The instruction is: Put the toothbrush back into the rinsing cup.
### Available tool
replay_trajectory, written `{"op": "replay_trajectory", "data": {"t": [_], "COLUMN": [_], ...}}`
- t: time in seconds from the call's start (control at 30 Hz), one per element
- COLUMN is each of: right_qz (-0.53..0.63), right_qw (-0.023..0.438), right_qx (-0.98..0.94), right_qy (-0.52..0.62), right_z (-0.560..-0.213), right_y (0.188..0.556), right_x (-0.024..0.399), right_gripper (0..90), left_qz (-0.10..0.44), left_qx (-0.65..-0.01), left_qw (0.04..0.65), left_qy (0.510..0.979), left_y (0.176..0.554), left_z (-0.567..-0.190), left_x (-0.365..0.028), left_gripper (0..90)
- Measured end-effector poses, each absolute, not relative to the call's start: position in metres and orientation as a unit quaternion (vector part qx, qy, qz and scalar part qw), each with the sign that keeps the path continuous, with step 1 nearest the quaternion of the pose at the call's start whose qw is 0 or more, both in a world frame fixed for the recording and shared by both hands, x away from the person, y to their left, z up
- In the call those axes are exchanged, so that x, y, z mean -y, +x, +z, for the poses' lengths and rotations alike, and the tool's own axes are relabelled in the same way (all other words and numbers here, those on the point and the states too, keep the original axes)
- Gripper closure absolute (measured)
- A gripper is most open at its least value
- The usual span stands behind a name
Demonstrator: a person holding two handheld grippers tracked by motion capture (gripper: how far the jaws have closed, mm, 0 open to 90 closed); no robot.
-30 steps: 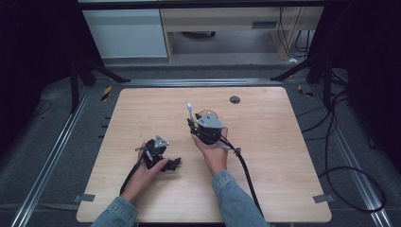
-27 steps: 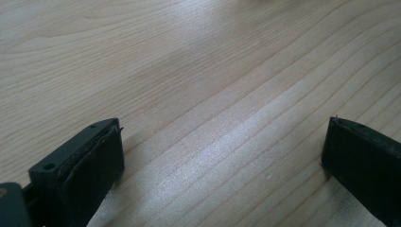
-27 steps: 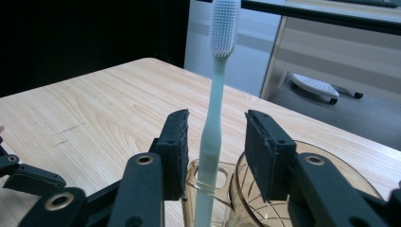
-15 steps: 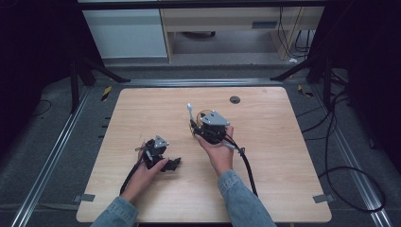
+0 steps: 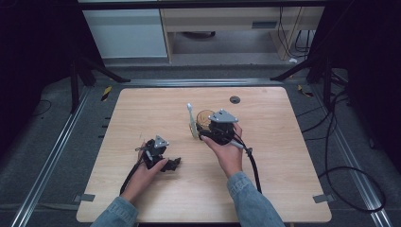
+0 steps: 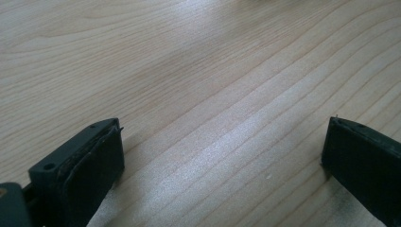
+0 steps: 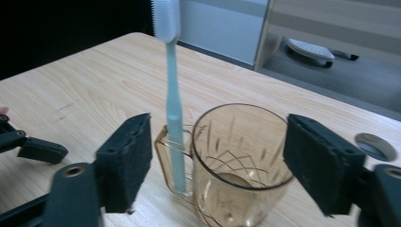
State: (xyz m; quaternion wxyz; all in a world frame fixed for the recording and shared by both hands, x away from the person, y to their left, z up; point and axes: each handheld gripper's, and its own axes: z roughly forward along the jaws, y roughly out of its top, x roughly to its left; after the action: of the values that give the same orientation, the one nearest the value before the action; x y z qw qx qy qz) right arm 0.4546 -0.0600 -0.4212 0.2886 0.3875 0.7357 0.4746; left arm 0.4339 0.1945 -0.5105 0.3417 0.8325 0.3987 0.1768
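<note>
A brown see-through cup [image 7: 241,161] with a handle stands on the wooden table [image 5: 283,156]. A pale blue toothbrush [image 7: 173,118] stands upright, bristles up, through the cup's handle. My right gripper [image 7: 217,161] is open; its jaws have just been opening and now stand on either side of the cup and brush without pressing on them. From above, the cup [image 5: 204,118] and toothbrush [image 5: 190,120] sit just left of the right gripper [image 5: 202,133]. My left gripper [image 5: 172,163] rests low on the table, open, with bare wood between its jaws [image 6: 222,156].
A round dark grommet [image 5: 235,100] sits in the table's far middle, also beyond the cup [image 7: 376,145]. A black cable [image 5: 253,165] trails from the right gripper toward the near edge. The left gripper's jaws [image 7: 28,144] lie at the far left of the right gripper view.
The right hand has drawn back to the right and slightly up from the toothbrush, its jaws spreading. The toothbrush stays upright at the cup. The left hand has not moved.
</note>
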Motion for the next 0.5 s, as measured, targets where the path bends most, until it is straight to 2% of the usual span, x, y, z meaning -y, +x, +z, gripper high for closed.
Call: {"op": "replay_trajectory", "data": {"t": [0.17,0.5], "right_qz": [0.459,0.451], "right_qw": [0.279,0.272], "right_qx": [-0.741,-0.745], "right_qy": [0.403,0.410], "right_z": [-0.417,-0.409], "right_y": [0.455,0.451], "right_x": [0.068,0.091], "right_gripper": [11.1,7.0], "left_qz": [0.176,0.176], "left_qx": [-0.399,-0.399], "left_qw": [0.340,0.342], "left_qy": [0.833,0.833], "left_y": [0.433,0.433], "left_z": [-0.510,-0.510], "left_x": [-0.194,-0.194], "left_gripper": [0.0,0.0]}}
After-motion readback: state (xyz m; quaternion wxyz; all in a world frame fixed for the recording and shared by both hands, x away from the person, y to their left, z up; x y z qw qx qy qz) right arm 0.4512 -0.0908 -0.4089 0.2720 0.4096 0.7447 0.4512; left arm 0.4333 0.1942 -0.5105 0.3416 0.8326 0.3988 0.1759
